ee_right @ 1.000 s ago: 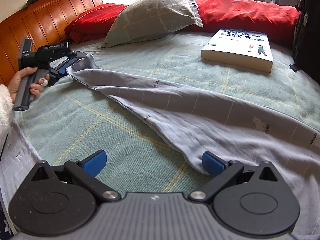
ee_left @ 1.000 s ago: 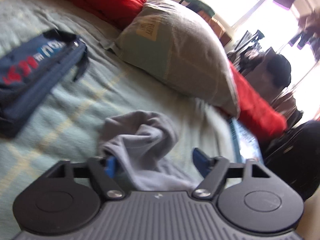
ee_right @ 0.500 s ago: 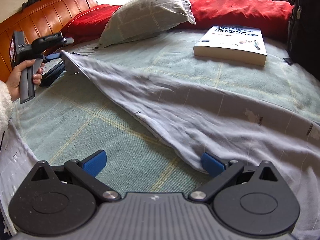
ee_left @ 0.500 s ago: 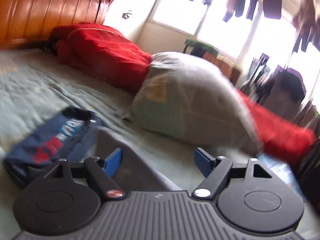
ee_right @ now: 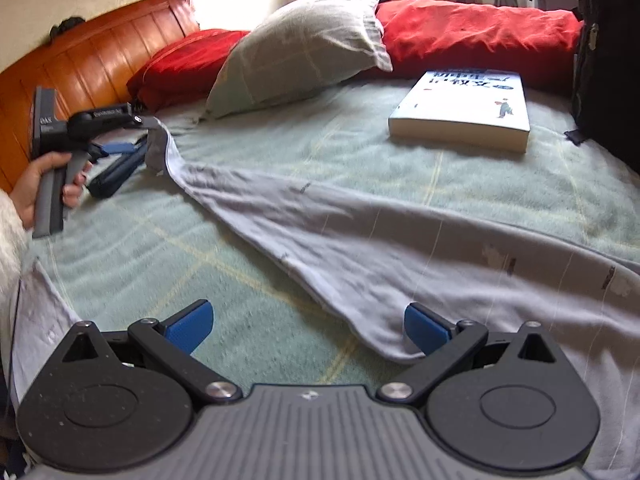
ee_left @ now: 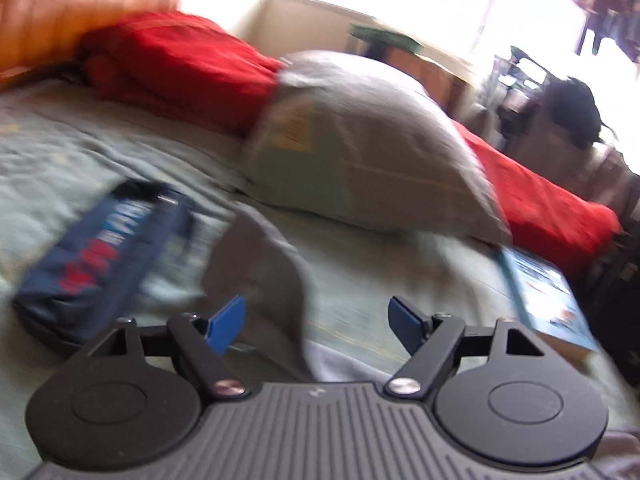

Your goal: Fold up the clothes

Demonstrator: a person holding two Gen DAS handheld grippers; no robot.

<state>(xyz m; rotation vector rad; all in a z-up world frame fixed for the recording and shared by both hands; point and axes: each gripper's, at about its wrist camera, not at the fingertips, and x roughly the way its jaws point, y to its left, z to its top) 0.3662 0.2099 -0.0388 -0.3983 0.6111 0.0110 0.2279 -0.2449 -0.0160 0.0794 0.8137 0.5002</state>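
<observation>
Grey shirt on the bed
Left tool and right tool are wide open, both near the shirt.

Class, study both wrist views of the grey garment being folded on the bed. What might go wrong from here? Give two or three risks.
1. The grey garment seems only draped against one of the left gripper's open fingers, not pinched, so its raised end may slip off.
2. The navy pouch lies just below that end; the fold may land on it.
3. The right gripper is open, so the near corner could slide.
</observation>
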